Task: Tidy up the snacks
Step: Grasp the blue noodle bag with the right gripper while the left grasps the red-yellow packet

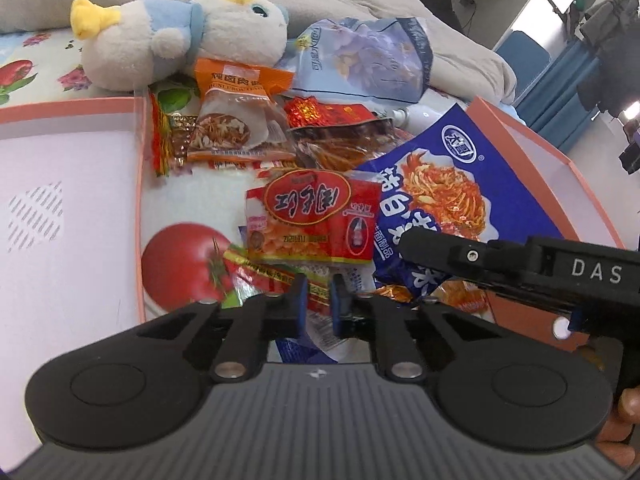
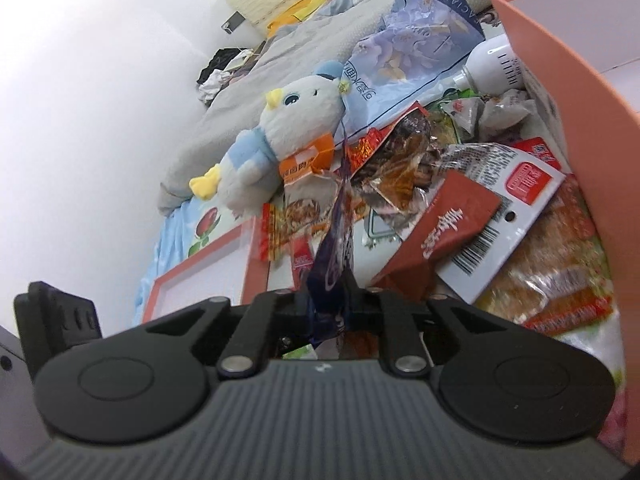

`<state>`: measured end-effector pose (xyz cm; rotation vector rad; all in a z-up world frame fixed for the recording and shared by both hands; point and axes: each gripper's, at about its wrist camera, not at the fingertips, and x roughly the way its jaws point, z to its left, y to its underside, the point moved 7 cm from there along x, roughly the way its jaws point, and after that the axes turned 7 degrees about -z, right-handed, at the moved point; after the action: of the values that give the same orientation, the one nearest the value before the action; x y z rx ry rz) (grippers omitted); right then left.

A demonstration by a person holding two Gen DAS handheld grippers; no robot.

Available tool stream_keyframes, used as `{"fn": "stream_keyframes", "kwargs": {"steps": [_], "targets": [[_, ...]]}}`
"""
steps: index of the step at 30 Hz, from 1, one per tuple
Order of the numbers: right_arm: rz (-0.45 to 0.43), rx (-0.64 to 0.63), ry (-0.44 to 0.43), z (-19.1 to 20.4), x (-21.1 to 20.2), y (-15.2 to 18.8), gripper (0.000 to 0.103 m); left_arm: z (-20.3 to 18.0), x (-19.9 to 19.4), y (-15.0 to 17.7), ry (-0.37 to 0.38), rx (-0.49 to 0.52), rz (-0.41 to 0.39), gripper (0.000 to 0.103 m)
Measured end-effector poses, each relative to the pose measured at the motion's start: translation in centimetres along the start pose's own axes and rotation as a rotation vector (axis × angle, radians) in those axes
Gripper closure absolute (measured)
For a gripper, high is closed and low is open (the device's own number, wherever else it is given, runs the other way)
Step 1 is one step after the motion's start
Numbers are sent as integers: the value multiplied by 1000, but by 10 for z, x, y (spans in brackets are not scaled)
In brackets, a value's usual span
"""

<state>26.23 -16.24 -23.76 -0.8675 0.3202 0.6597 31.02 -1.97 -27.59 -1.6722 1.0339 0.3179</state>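
The right gripper (image 2: 329,292), "DAS" on its side, pinches the blue noodle packet (image 1: 436,192), whose long axis runs from six toward twelve o'clock in the right wrist view. The left gripper (image 1: 319,294) pinches a red-and-yellow wrapper (image 1: 272,276), jaws nearly together. At one o'clock a pale bag (image 2: 424,40) reads "FACIAL TISSUE"; pink-edged boxes (image 1: 140,184) flank the pile at nine and three.

Left tool (image 1: 318,300) nearly closed, right tool (image 2: 330,300) clamped, angled downward
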Motion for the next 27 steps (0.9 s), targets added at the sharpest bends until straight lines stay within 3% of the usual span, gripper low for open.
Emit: {"fn": "stream_keyframes", "kwargs": {"steps": [8, 15, 22, 25, 27], "targets": [[18, -122, 101, -1, -32, 15, 87, -11, -27, 40, -26, -51, 30, 100], [58, -160, 127, -7, -62, 32, 87, -28, -53, 75, -42, -77, 62, 100], [47, -199, 162, -7, -95, 44, 87, -46, -79, 97, 7, -107, 105, 99], [46, -197, 175, -11, -104, 49, 87, -52, -88, 103, 3, -77, 103, 98], [47, -196, 182, -13, -108, 52, 87, -56, -93, 104, 5, -60, 110, 90]]}}
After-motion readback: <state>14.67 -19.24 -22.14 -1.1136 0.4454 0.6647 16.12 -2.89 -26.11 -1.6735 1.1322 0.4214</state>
